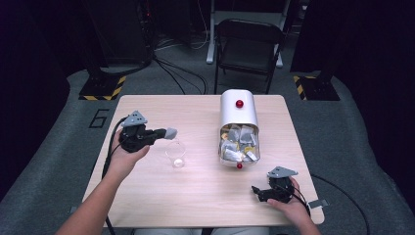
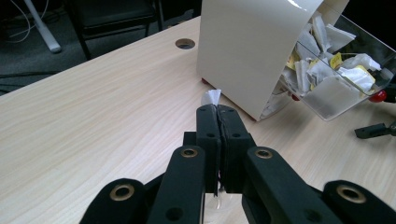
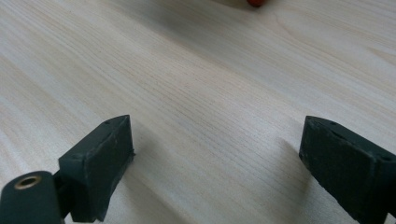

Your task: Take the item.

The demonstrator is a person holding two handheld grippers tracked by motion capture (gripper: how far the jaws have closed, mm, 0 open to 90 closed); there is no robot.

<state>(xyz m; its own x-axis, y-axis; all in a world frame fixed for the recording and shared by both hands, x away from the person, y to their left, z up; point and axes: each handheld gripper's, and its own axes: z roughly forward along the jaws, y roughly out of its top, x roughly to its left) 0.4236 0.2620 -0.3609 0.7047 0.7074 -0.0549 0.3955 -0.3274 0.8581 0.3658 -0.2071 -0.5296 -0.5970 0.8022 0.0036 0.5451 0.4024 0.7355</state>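
High view: left hand (image 1: pixel 128 155) raised

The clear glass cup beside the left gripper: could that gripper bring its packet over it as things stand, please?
Probably yes. The left gripper holds a small white packet just above and beside the clear glass cup, and nothing stands between them; the packet dispenser sits well off to the side.

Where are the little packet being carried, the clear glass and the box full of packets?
tea bag (image 1: pixel 171 131): high view, on the pale packet end sticking out past the left fingers.
clear glass (image 1: pixel 176 153): high view, on its see-through wall.
tea bag dispenser (image 1: pixel 238 116): high view, on its white curved cover.
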